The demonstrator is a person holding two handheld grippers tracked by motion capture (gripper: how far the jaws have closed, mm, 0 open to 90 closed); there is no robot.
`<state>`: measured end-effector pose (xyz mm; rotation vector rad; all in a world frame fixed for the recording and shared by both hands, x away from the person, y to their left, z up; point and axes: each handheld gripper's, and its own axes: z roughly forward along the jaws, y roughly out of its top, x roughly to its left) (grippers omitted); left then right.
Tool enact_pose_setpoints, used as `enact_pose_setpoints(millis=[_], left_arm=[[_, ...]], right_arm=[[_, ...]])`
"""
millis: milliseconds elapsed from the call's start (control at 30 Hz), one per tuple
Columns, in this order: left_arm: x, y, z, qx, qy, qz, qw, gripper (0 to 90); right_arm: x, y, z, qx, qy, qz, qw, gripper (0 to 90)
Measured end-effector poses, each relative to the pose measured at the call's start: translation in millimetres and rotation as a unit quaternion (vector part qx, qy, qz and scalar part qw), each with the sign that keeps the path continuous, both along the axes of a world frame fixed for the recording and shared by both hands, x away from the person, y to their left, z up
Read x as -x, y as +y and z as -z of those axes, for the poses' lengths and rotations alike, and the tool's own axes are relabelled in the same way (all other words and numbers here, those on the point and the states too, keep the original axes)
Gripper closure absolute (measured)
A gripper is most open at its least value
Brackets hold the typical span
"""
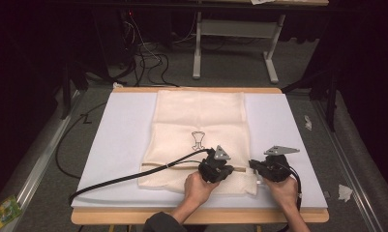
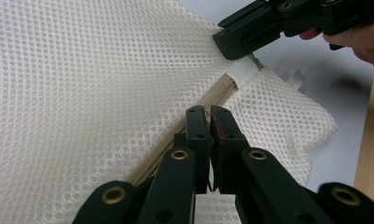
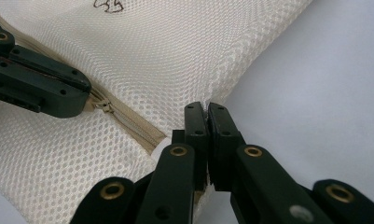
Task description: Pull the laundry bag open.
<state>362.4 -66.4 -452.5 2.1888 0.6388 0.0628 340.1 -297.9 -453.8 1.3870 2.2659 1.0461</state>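
Two grippers worked at the near edge of a cream mesh bag (image 1: 199, 130) that lay flat on a white board covering the table (image 1: 114, 145). The bag was a pale, honeycomb-net fabric, roughly rectangular, with a small dark outline drawing (image 1: 198, 138) printed near its middle. A beige zipper (image 3: 128, 123) ran across it close to the near edge, parallel to that edge, and ended at the bag's right side under a small white fabric tab (image 2: 243, 73).

The left gripper (image 1: 216, 169) rested on the bag over the zipper line, its fingers together. In the right gripper view its tip sat right at the small zipper pull (image 3: 104, 106); whether it actually pinched the pull could not be told, since the tip covered that spot.

The right gripper (image 1: 255, 170) sat at the bag's right near corner, its fingers closed on the mesh edge just beside the zipper's end, as the right gripper view showed, with the fabric puckered where they met it. In the left gripper view its tip lay against the white tab.

The two grippers were near each other, the left one's cable (image 1: 133, 176) trailing off across the bag and board to the left. Beyond the board, grey floor and a table frame (image 1: 235, 43) stood in dim light.
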Motion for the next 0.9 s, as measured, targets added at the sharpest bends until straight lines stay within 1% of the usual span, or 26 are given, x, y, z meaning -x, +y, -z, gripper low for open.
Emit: enact_pose_setpoints(millis=[400, 433, 500, 567, 633, 700, 900], left_arm=[[0.6, 4.2, -1.3, -0.003, -0.006, -0.001, 1.0, 87.2], [0.6, 4.6, -1.3, -0.003, -0.006, -0.001, 1.0, 87.3], [0.4, 5.6, -1.3, 0.001, -0.004, -0.002, 1.0, 87.2], [0.3, 6.2, -0.7, 0.005, 0.0, -0.004, 1.0, 87.2], [0.3, 6.5, -0.6, 0.002, -0.003, -0.005, 1.0, 87.2], [-0.4, 9.2, -0.6, 0.005, 0.0, -0.007, 1.0, 87.2], [-0.2, 12.6, -2.2, 0.01, -0.002, -0.01, 0.9999, 87.2]], right_arm=[[-0.8, -0.1, 0.3, -0.003, 0.004, 0.001, 1.0, 89.0], [-0.9, -0.1, 0.4, 0.0, 0.003, 0.002, 1.0, 88.9], [-1.1, -0.3, 0.2, -0.002, 0.006, 0.003, 1.0, 88.9], [-1.2, -0.1, 0.3, -0.001, 0.003, 0.001, 1.0, 88.9], [-1.2, -0.1, 0.4, -0.001, 0.003, 0.001, 1.0, 88.9], [-1.3, -0.4, 0.6, 0.0, 0.006, 0.004, 1.0, 89.0], [-1.6, 0.4, 0.7, 0.004, 0.003, 0.002, 1.0, 89.0]])
